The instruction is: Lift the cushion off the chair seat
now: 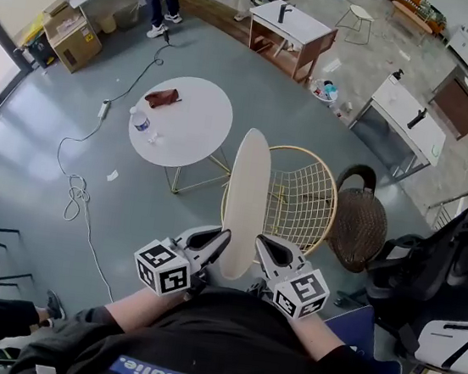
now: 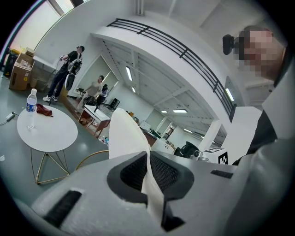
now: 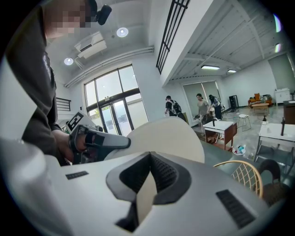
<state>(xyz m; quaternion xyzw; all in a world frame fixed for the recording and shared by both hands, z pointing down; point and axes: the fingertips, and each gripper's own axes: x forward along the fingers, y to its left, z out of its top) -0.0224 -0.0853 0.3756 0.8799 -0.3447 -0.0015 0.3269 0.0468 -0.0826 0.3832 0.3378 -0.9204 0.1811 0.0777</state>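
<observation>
Scribe: Floor and room?
Spotter: Grey smooth floor, big open hall. White cable loops across it.
Scribe: Furniture?
Spotter: Round white table on gold legs. Gold wire chair just beside it.
Scribe: Cushion?
Spotter: Cream, round, held up on edge, clear of the seat, over the chair's left rim.
Scribe: Grippers?
Spotter: Left gripper is nearly closed, pads pinching the cushion's near edge. Right gripper is clamped on that same edge from the other side, close by.
Scribe: Counts?
Spotter: One table, one chair, one cushion, two grippers. On the table, one bottle and one red cloth, near each other, not touching.
</observation>
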